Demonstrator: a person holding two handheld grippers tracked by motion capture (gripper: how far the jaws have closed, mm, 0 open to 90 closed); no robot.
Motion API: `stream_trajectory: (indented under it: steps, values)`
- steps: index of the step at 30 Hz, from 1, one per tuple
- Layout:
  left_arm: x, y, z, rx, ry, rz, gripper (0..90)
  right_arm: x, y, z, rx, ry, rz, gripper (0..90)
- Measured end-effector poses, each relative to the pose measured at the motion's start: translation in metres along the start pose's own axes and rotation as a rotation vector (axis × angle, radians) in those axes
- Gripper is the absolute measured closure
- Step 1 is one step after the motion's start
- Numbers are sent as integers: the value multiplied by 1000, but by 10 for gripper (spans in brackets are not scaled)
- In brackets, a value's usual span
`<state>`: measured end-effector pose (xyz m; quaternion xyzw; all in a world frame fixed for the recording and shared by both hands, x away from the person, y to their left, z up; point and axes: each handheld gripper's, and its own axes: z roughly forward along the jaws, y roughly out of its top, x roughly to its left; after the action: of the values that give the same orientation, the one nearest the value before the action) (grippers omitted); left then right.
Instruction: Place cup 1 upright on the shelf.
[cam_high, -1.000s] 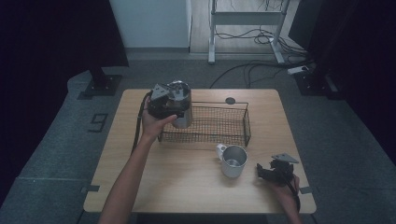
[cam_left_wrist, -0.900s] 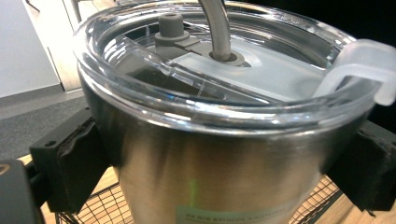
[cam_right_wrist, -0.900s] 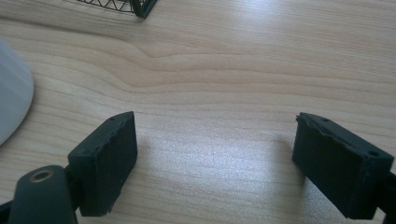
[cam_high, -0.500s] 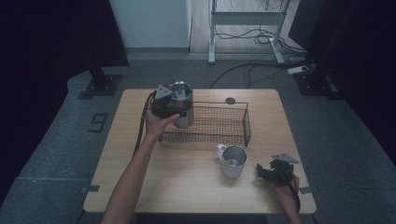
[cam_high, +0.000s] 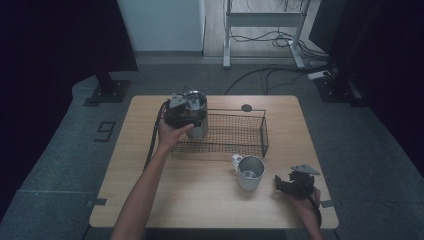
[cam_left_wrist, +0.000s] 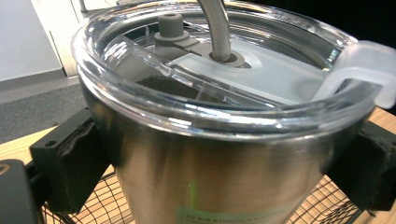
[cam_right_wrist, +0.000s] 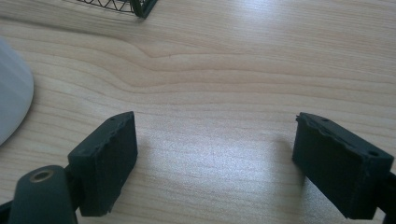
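a: near edge first. right gripper (cam_high: 284, 183) is resting on the table (cam_high: 200, 200), jaws standing apart with bare wood between them, holding nothing. metal mug (cam_high: 248, 172) is sitting just beside it.

b: and the tumbler?

a: left gripper (cam_high: 186, 111) is clamping the steel tumbler (cam_left_wrist: 219, 172) just under its clear lid (cam_left_wrist: 224, 79), pads on both sides. it's hanging over the left end of the wire basket (cam_high: 250, 132).

b: handling?

a: looking rigid, smooth and slippery, probably weighty. the wall is tapering down, so gripping high under the rim is the safest hold. straw (cam_left_wrist: 215, 28) is sticking up, avoid that.
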<state>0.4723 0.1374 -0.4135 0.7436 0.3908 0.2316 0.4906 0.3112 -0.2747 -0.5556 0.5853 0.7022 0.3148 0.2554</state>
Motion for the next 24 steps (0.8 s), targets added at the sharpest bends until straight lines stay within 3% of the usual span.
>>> stream_trajectory:
  steps: [24]
  values:
    - [5,-20,12,47,25,-22,43,0,0,0,2,0,-1,137]
